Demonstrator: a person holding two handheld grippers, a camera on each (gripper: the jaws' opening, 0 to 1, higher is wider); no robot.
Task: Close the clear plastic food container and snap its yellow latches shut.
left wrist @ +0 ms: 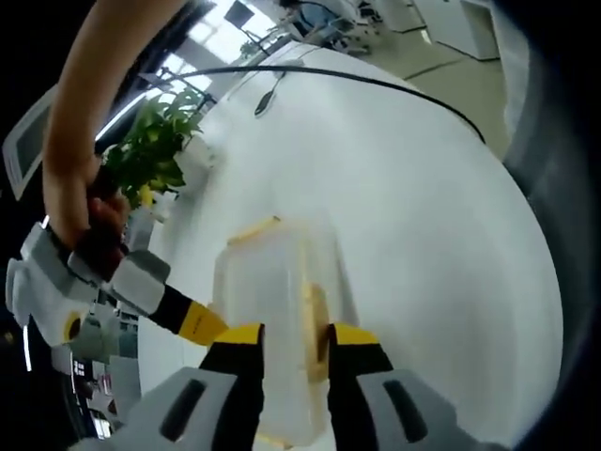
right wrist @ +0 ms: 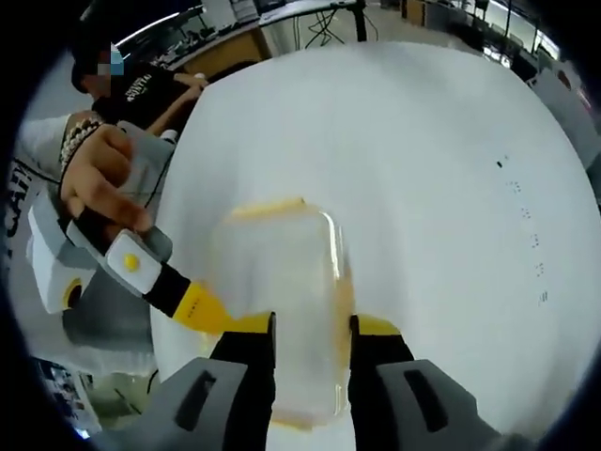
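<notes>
The clear plastic container lies on the white table with its lid on. Yellow latches show at its far end and on its right side. My left gripper hangs over the near end, jaws partly apart, the right jaw beside the side latch. In the right gripper view the container shows a far latch and a right-side latch. My right gripper is also open over its near end. The other gripper's yellow tip meets the container's left side.
The white table stretches far and right, with a black cable across its far part. A potted green plant stands at the left. A hand holds the other gripper. A person sits at the far left edge.
</notes>
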